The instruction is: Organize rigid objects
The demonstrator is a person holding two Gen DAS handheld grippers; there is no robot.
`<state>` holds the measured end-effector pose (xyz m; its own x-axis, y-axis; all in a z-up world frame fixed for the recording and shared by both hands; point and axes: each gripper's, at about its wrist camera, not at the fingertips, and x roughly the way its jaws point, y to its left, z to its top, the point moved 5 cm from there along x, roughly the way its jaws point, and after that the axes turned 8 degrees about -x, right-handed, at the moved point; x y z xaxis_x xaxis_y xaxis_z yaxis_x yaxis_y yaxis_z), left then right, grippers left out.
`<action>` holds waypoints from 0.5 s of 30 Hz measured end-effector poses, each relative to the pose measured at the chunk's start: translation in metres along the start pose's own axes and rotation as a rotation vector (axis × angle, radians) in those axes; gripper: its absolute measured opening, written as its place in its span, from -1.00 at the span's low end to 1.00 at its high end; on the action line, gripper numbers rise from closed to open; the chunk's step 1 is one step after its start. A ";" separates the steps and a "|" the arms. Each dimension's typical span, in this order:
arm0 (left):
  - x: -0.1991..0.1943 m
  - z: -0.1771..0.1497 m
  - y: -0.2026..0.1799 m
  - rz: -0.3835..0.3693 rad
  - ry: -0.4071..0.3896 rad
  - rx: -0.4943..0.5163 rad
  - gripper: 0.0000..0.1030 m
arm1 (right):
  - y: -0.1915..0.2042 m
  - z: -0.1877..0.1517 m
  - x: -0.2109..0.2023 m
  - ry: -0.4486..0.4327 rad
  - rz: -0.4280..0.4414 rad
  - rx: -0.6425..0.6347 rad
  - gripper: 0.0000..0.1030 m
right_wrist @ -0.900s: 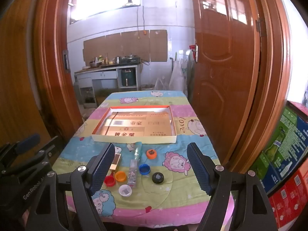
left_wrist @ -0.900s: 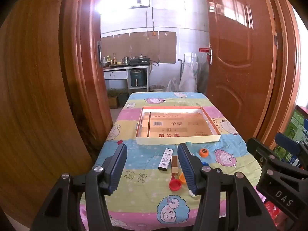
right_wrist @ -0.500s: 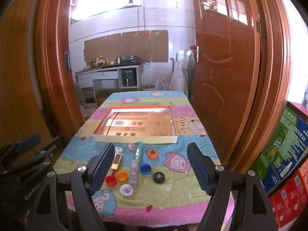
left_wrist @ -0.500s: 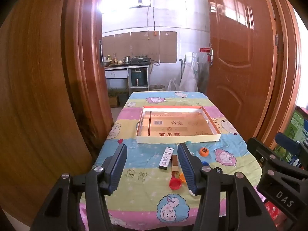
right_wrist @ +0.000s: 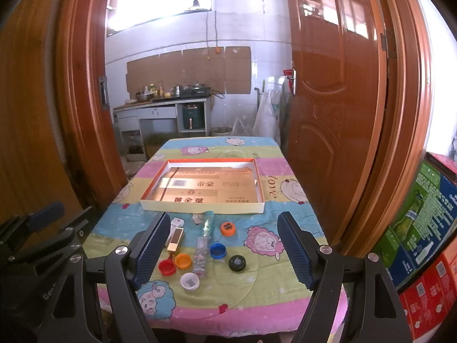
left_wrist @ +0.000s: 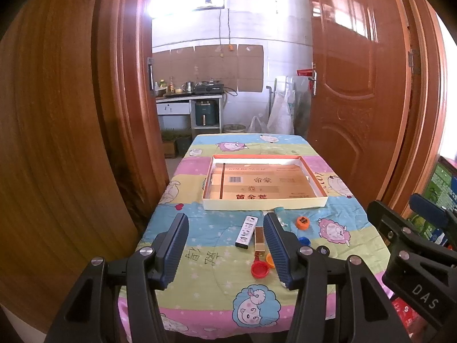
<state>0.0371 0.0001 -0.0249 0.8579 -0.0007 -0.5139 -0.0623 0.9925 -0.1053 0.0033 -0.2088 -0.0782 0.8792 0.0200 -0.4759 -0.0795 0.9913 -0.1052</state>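
Both tongs, left [left_wrist: 225, 247] and right [right_wrist: 222, 250], stand apart and empty above the near edge of the counter [right_wrist: 257, 311]. Ahead of them, short of the tray [right_wrist: 200, 207], lie bottle caps [right_wrist: 190, 281], a gold case [right_wrist: 174, 238], and a clear tube [right_wrist: 203, 245]. The white remote [left_wrist: 245, 231] is partly hidden behind the right tongs' left finger.

Shallow empty cardboard tray [right_wrist: 200, 208], loose bottle caps [right_wrist: 217, 250], gold lighter [right_wrist: 175, 238], clear tube [right_wrist: 201, 253] nearer

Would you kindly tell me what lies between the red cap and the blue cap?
In the right wrist view, the orange cap and clear patterned tube lie between the red cap and blue cap.
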 end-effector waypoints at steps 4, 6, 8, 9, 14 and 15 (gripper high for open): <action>-0.001 0.000 0.001 -0.001 -0.006 0.002 0.07 | 0.000 -0.001 0.000 -0.002 -0.002 -0.001 0.53; -0.001 0.000 0.001 0.000 -0.010 0.003 0.07 | 0.001 0.000 0.000 -0.002 -0.002 -0.002 0.53; -0.001 0.000 0.001 0.000 -0.010 0.004 0.07 | 0.000 -0.001 0.000 -0.002 -0.002 -0.002 0.53; -0.001 -0.001 0.000 0.000 -0.010 0.004 0.07 | 0.000 0.000 0.000 -0.002 -0.002 -0.002 0.53; -0.001 -0.002 -0.001 0.001 -0.011 0.004 0.07 | 0.000 0.000 0.000 -0.003 -0.001 -0.002 0.53; -0.001 -0.002 -0.001 0.001 -0.011 0.004 0.07 | 0.000 0.000 0.000 -0.003 -0.002 -0.002 0.53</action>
<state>0.0353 -0.0009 -0.0257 0.8634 0.0019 -0.5045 -0.0615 0.9929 -0.1015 0.0030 -0.2085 -0.0784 0.8808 0.0183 -0.4731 -0.0787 0.9910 -0.1081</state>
